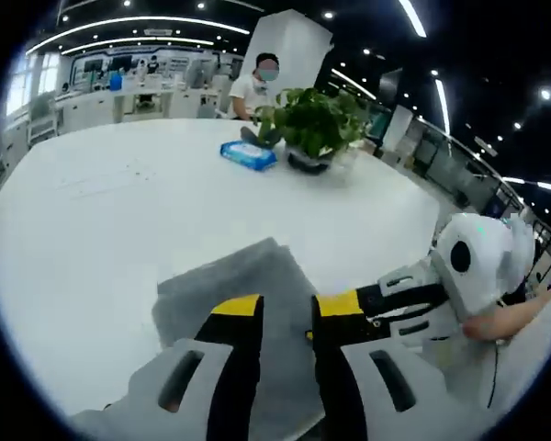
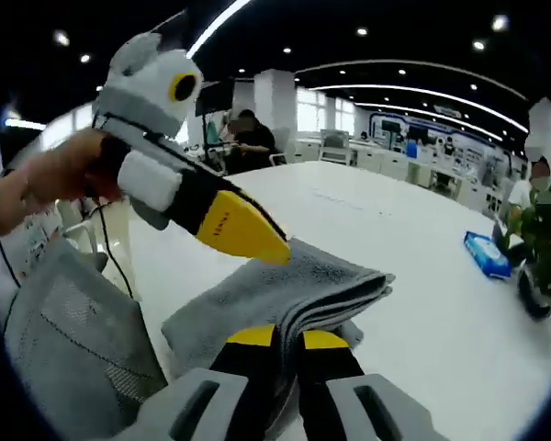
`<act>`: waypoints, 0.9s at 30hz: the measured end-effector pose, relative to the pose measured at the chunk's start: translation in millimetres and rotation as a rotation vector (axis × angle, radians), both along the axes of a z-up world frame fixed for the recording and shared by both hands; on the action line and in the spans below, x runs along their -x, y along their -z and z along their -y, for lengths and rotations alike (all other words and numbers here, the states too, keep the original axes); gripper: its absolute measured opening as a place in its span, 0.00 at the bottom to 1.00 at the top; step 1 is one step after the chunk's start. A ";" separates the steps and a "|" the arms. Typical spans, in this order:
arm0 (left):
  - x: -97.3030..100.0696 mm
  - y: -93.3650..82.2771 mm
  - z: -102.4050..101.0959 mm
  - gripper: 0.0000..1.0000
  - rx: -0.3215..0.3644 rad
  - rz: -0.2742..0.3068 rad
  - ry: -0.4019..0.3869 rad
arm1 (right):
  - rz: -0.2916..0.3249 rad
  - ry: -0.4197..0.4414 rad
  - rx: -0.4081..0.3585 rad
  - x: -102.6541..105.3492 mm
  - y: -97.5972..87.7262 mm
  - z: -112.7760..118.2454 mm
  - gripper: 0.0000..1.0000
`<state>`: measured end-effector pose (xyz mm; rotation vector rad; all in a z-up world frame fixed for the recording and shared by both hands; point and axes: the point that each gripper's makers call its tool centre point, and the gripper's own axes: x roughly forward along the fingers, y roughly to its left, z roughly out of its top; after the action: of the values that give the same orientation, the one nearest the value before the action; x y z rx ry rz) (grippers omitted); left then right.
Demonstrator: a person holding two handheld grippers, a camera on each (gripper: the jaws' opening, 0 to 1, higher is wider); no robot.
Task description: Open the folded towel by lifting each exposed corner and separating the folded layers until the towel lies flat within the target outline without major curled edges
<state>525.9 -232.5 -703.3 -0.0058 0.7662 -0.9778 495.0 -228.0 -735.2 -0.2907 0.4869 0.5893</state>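
Observation:
A grey folded towel (image 1: pixel 239 276) lies on the white table (image 1: pixel 147 193) near its front edge. My left gripper (image 1: pixel 287 312) hovers over the towel, jaws a little apart, with cloth showing through the gap. In the right gripper view it comes in from the left as a yellow-tipped left gripper (image 2: pixel 257 241) just above the towel (image 2: pixel 294 285). My right gripper (image 2: pixel 289 338) is shut on the towel's stacked layers at its near edge. In the left gripper view the right gripper (image 1: pixel 349 308) reaches in from the right to the towel's right edge, held by a hand (image 1: pixel 505 317).
At the table's far side stand a potted plant (image 1: pixel 317 124) and a blue wipes pack (image 1: pixel 248 154), with a seated person (image 1: pixel 257 87) behind them. A grey mesh chair (image 2: pixel 64 340) stands by the table edge. The same pack (image 2: pixel 487 253) lies to the right.

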 end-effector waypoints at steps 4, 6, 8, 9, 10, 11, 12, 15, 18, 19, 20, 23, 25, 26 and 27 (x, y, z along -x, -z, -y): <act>1.4 7.3 10.9 0.23 -0.044 -0.025 0.015 | 0.095 -0.059 0.101 -1.5 -8.2 -5.2 0.05; -1.6 6.9 9.3 0.22 -0.049 -0.030 -0.005 | 0.128 -0.090 0.152 -0.5 -8.0 -7.4 0.04; -4.1 8.0 5.4 0.22 -0.054 -0.044 -0.025 | 0.163 -0.121 0.209 -1.1 -8.1 -10.0 0.04; -3.9 8.8 3.9 0.22 -0.053 -0.059 -0.034 | 0.170 -0.128 0.219 -1.0 -7.8 -11.4 0.04; -3.4 9.8 2.4 0.21 -0.045 -0.089 -0.048 | 0.178 -0.143 0.235 -0.1 -6.9 -13.3 0.04; -3.0 10.5 1.0 0.21 -0.043 -0.104 -0.057 | 0.188 -0.154 0.251 -0.1 -6.6 -14.2 0.04; -3.3 11.4 -0.6 0.21 -0.043 -0.108 -0.062 | 0.196 -0.166 0.273 -0.2 -5.6 -14.8 0.04; -0.4 13.1 -1.3 0.17 -0.037 -0.141 -0.068 | 0.201 -0.178 0.285 0.5 -4.8 -16.7 0.04; 1.5 12.9 -0.4 0.14 -0.032 -0.143 -0.062 | 0.202 -0.180 0.282 0.5 -5.4 -16.5 0.04; 2.4 13.0 -0.3 0.11 -0.033 -0.143 -0.059 | 0.197 -0.178 0.274 0.5 -5.5 -16.7 0.04; 3.2 12.9 0.4 0.10 -0.034 -0.138 -0.053 | 0.195 -0.176 0.268 0.4 -5.4 -16.8 0.04; 4.2 14.4 1.4 0.07 -0.050 -0.113 -0.039 | 0.171 -0.163 0.235 0.6 -3.7 -16.7 0.05; 4.1 15.2 1.2 0.05 -0.055 -0.104 -0.038 | 0.148 -0.150 0.203 0.9 -2.5 -16.3 0.05; 3.8 15.1 0.8 0.05 -0.058 -0.095 -0.035 | 0.136 -0.144 0.171 2.1 -3.8 -18.3 0.05; 3.8 15.0 0.3 0.05 -0.061 -0.086 -0.031 | 0.117 -0.139 0.126 2.9 -4.5 -19.4 0.06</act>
<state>522.1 -232.8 -718.3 -0.0065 0.8721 -0.9286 492.1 -208.6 -730.8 -0.4795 0.3931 0.6737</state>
